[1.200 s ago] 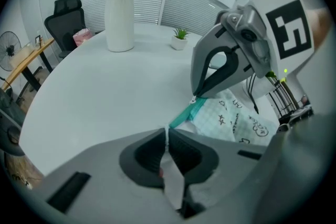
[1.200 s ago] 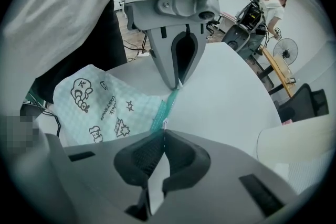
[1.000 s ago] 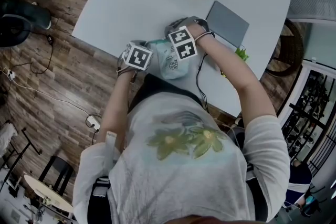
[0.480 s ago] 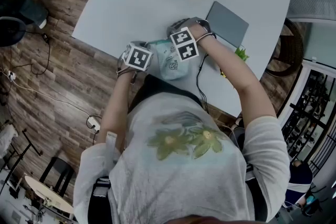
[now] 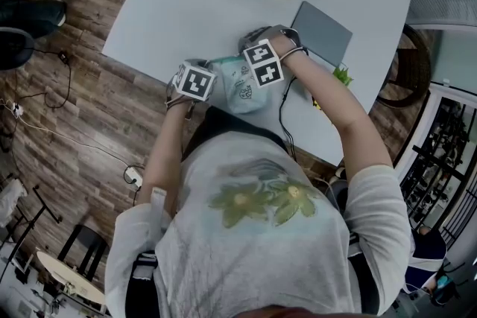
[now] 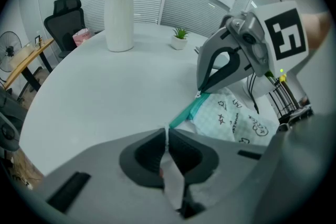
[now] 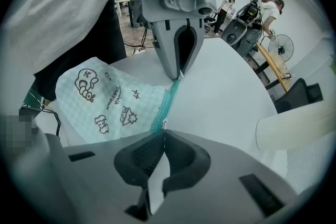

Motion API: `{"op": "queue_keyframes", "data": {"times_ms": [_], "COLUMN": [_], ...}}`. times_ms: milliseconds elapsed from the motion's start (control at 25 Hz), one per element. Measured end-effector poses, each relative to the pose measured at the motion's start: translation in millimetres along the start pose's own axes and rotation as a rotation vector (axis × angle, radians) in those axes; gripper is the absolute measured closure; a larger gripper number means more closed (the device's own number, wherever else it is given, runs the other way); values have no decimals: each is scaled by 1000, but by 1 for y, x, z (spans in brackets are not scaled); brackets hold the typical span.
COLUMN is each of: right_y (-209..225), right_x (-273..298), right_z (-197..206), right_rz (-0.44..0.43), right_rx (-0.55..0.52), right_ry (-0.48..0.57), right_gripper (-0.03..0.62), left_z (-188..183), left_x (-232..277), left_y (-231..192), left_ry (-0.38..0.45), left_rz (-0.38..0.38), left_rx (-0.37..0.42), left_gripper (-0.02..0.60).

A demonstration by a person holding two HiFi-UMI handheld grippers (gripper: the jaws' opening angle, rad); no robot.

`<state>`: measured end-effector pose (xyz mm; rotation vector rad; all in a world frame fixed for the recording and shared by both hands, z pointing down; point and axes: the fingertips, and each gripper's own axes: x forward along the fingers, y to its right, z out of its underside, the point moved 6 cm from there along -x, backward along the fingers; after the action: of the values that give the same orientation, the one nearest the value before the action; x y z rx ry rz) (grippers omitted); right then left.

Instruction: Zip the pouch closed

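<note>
At the table's near edge the mint pouch lies partly hidden under both marker cubes, the left gripper pinched shut on one end of its teal zipper, the right gripper pinching the other, the slider itself indistinguishable.

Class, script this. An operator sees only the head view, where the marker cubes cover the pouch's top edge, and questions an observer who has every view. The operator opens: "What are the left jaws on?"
Observer: The left gripper has its jaws shut on a pale corner of the pouch, where the teal zipper ends.
Operator: And the right?
Observer: The right gripper has its jaws shut on the zipper's other end.
Operator: Is the zipper bunched between them?
Observer: No, it runs fairly straight from one pair of jaws to the other.
</note>
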<state>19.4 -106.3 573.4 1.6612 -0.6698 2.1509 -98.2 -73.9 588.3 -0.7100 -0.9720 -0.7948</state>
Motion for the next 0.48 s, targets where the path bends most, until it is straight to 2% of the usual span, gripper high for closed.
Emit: {"op": "queue_keyframes", "data": {"times_ms": [160,320,480], "right_y": [-1,-2,0], "right_x": [-2,-2,-2], "right_z": [1,1,2], "right_rz": [9,4,-6], "right_rx": [18,36,49], "right_ry": [10,12,12], "right_gripper": [576,576,577], "left_z": [-2,3,4], "left_x": [-3,4,5], "left_y": [-3,3,3], "left_ry": [4,-1,-2], "left_rz": [-21,23,29], "left_rx": [10,-13,-19], "left_gripper": [555,557,556]}}
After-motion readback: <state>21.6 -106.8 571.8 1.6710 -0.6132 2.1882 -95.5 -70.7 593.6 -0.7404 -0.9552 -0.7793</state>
